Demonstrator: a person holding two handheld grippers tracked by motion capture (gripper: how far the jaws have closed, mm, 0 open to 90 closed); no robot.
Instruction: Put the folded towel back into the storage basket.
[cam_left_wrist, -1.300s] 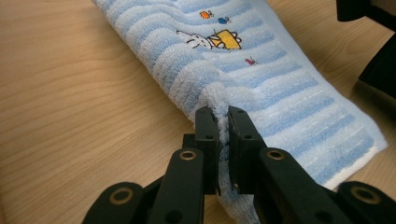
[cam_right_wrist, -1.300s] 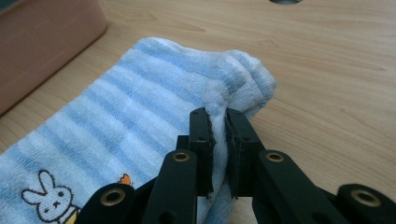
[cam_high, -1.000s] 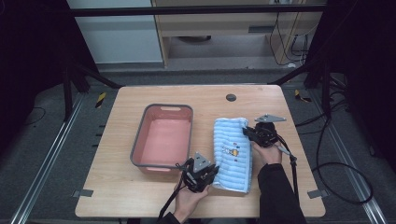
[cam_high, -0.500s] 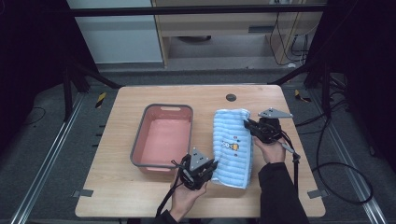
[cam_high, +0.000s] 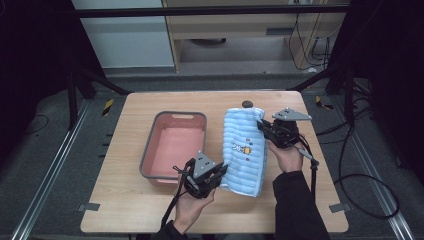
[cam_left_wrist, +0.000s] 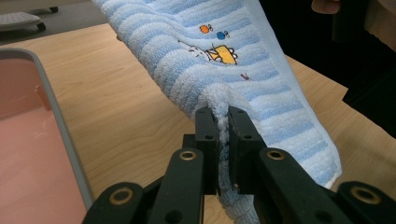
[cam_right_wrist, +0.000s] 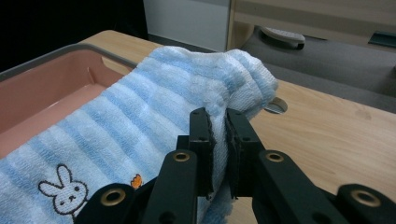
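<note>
Two grippers, left (cam_high: 212, 176) and right (cam_high: 270, 131), clamp the towel (cam_high: 245, 150), lifting it; next, carry it left over the bin (cam_high: 172, 117).

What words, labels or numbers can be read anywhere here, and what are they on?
There are none to read. The blue striped towel carries only embroidered pictures: a white rabbit and a small orange and yellow motif, no lettering. The pink tub, the wooden table and both grippers show no print that can be made out.

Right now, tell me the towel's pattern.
Light blue and white stripes on the towel with small embroidered pictures; clearest in the left gripper view.
</note>
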